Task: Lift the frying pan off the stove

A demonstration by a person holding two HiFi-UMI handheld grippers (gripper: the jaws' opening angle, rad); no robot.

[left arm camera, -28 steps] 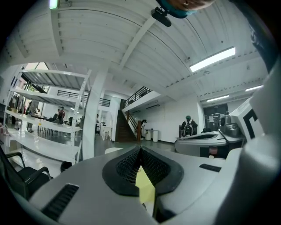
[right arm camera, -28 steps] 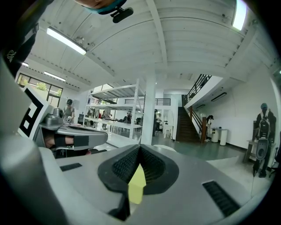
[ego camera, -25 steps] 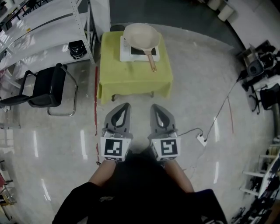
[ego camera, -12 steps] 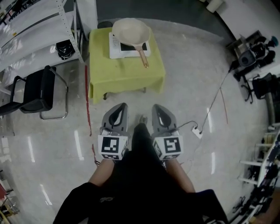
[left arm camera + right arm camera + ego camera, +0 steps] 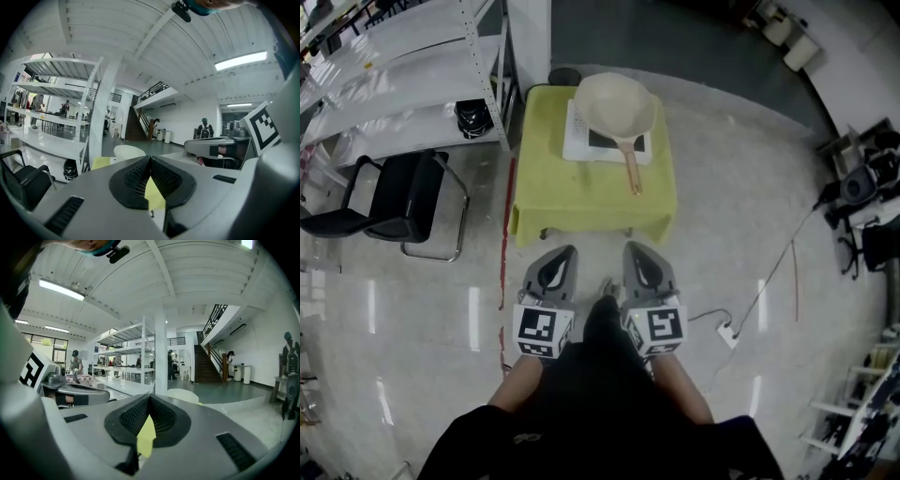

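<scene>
Head view, with both gripper views. My left gripper and right gripper hang side by side above the glossy grey floor. Each has its jaws pressed together on nothing, the only gap being the notch behind the tips. Both point toward a small tabletop draped in yellow-green cloth, and both are well apart from it.

The cream-coloured round frying pan sits on a flat white single-burner stove at the far side of that tabletop. Its long wood-coloured handle projects off the stove toward me, over the cloth. A black metal-framed chair and white metal shelving stand to the left.

The pan looks rigid, and I judge most of its weight to lie in the bowl, so a grasp far out on the handle would let it droop or twist. The handle is the place to take hold, close to where it joins the bowl, with the jaws across its width. The smooth rim looks likely to slip in a pinch. The lift has not begun.
</scene>
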